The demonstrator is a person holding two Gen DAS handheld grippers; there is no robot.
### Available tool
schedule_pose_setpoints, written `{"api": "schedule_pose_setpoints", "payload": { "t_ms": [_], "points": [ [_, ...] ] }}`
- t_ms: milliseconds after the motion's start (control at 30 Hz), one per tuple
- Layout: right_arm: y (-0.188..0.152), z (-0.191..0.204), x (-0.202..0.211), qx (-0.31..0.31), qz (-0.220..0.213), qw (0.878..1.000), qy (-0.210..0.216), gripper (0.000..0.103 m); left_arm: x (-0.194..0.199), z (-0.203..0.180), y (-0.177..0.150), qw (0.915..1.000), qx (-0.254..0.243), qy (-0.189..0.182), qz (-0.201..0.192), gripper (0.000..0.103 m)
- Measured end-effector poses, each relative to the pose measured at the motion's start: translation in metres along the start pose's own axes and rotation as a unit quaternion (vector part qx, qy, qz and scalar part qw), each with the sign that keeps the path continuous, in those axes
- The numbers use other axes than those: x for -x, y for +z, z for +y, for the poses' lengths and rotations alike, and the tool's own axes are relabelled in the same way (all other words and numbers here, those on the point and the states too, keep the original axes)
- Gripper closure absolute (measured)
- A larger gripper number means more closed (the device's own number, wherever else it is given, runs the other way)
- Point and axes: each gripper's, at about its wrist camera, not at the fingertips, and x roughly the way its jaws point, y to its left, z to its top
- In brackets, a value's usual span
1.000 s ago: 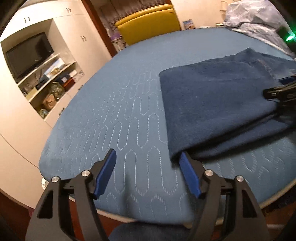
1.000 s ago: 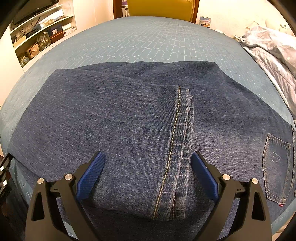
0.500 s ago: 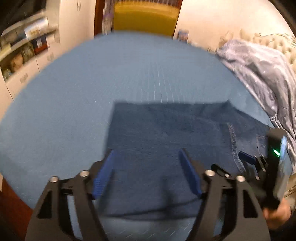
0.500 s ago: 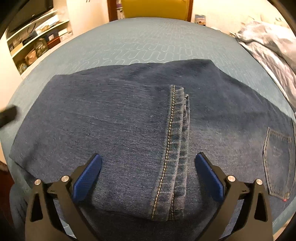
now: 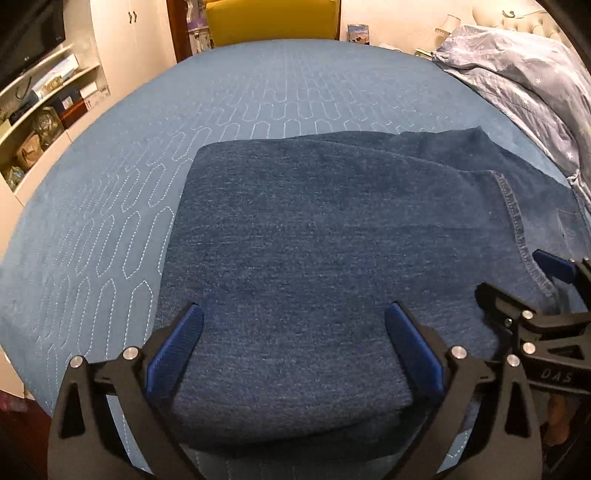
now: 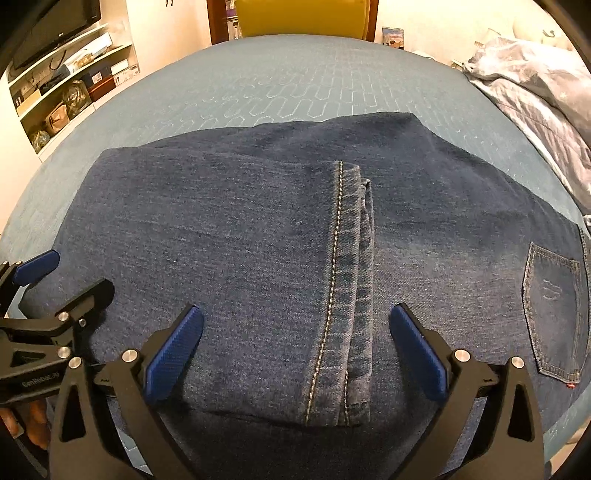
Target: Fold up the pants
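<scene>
Folded pants (image 5: 314,258) flat on bed (image 5: 184,122). Left gripper (image 5: 293,347) jaws opening, over folded end, denim between but ungripped. Right gripper (image 6: 295,345) jaws wide, straddling hem (image 6: 347,295), clear of cloth.

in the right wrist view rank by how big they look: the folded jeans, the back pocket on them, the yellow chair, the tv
1. Folded blue denim jeans
2. Stitched denim back pocket
3. Yellow chair and black flat-screen tv: look alike, both far off and cut by the frame, so unranked.

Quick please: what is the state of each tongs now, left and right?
Left tongs: opening wide, holding nothing, over the folded jeans.
Right tongs: open, holding nothing, astride the leg hems.
</scene>
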Motion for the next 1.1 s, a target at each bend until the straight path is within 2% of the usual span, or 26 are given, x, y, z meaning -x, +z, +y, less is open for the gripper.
{"api": "schedule_pose_setpoints", "payload": {
  "t_ms": [67, 167, 200, 233, 300, 333, 367, 400, 433, 467, 533, 633, 700, 800, 900, 1000, 1100],
  "points": [
    [0.0, -0.001, 0.007, -0.001, -0.004, 1.0, -0.004, 0.005, 0.001, -0.003, 0.0, 1.0, 0.005, 0.004, -0.001, 0.002],
    [-0.002, 0.002, 0.038, 0.004, -0.07, 0.998, 0.004, 0.008, 0.0, -0.004, -0.002, 0.9999, 0.01, 0.0, -0.005, 0.002],
    [-0.004, 0.005, 0.046, 0.01, -0.084, 0.996, 0.003, 0.014, 0.0, -0.001, -0.004, 0.9999, 0.009, 0.0, -0.008, 0.002],
    [-0.006, 0.007, 0.051, 0.017, -0.092, 0.996, 0.001, 0.022, 0.0, -0.001, -0.005, 0.9999, 0.006, 0.001, -0.012, 0.002],
    [-0.013, 0.012, 0.049, 0.029, -0.073, 0.997, 0.006, 0.055, 0.003, -0.002, -0.004, 0.9999, 0.002, 0.001, -0.013, 0.005],
    [-0.018, 0.013, 0.044, 0.031, -0.057, 0.998, 0.019, 0.064, 0.007, -0.001, -0.002, 0.9999, -0.001, 0.003, -0.013, 0.022],
    [-0.022, 0.013, 0.04, 0.034, -0.046, 0.998, 0.026, 0.084, 0.016, -0.002, 0.0, 0.9998, -0.003, 0.002, -0.02, 0.031],
    [-0.027, 0.014, 0.035, 0.04, -0.036, 0.998, 0.027, 0.088, 0.023, -0.002, 0.004, 0.9996, -0.006, -0.002, -0.026, 0.049],
    [-0.031, 0.014, 0.035, 0.044, -0.04, 0.998, 0.027, 0.088, 0.028, -0.002, 0.01, 0.9994, -0.01, -0.003, -0.034, 0.057],
    [-0.034, 0.014, 0.036, 0.05, -0.045, 0.997, 0.025, 0.088, 0.032, -0.002, 0.02, 0.9988, -0.017, -0.007, -0.045, 0.06],
    [-0.035, 0.016, 0.035, 0.06, -0.042, 0.997, 0.025, 0.088, 0.029, 0.0, 0.037, 0.9985, -0.023, -0.02, -0.046, 0.073],
    [-0.036, 0.013, 0.032, 0.049, -0.036, 0.998, 0.034, 0.088, -0.001, -0.001, 0.069, 0.9983, -0.035, -0.045, -0.011, 0.084],
    [-0.036, 0.012, 0.031, 0.058, -0.037, 0.997, 0.029, 0.088, -0.032, -0.002, 0.084, 0.9981, -0.046, -0.027, 0.03, 0.087],
    [-0.033, 0.012, 0.03, 0.061, -0.036, 0.997, 0.026, 0.088, -0.041, 0.0, 0.095, 0.9972, -0.048, -0.03, 0.049, 0.087],
    [-0.032, 0.013, 0.028, 0.06, -0.034, 0.997, 0.025, 0.088, -0.037, -0.003, 0.095, 0.9976, -0.043, -0.021, 0.05, 0.087],
    [-0.033, 0.016, 0.028, 0.063, -0.037, 0.997, 0.017, 0.088, -0.02, -0.008, 0.098, 0.9981, -0.023, -0.054, 0.019, 0.086],
    [-0.034, 0.018, 0.028, 0.066, -0.037, 0.997, 0.014, 0.088, -0.03, -0.019, 0.097, 0.9976, -0.038, -0.043, 0.038, 0.087]
  ]
}}
